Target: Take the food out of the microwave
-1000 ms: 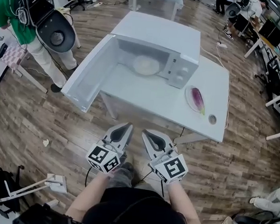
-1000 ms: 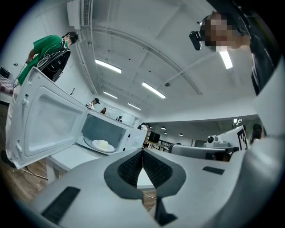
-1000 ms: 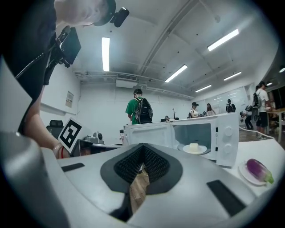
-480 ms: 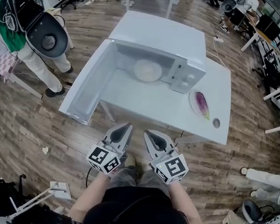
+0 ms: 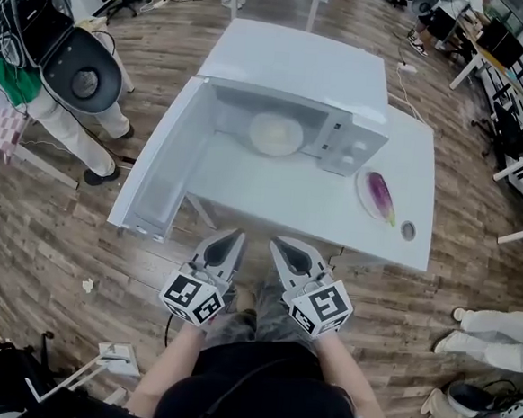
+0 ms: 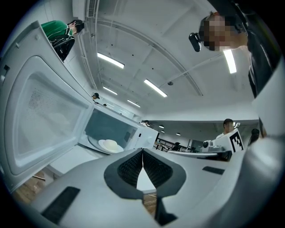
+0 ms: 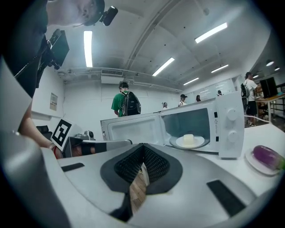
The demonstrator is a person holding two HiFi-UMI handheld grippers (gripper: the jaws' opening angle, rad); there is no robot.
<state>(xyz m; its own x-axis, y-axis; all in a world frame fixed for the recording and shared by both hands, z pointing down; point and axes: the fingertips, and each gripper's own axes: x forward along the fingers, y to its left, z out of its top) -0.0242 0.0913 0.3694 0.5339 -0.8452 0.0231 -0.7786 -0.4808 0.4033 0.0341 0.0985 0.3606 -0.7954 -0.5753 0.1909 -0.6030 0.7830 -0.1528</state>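
On the white worktop point(image 5: 272, 191) the open microwave point(image 5: 295, 71) holds the food point(image 7: 189, 139) on its plate point(image 7: 199, 143), and my left tool point(image 5: 231, 236) and right tool point(image 5: 281, 245), both clenched empty, have drifted closer, so reaching in comes next.

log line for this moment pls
microwave: door open | food: on plate inside | left claw: shut, empty | right claw: shut, empty | stage: food not yet out

- My head camera looks steeply down from above, taking in the whole microwave point(image 5: 295, 71) and table point(image 5: 316, 203).
- Cameras on my left gripper point(image 5: 233, 237) and right gripper point(image 5: 278, 245) sit low, looking roughly level along the jaws.
- All three share the open microwave.
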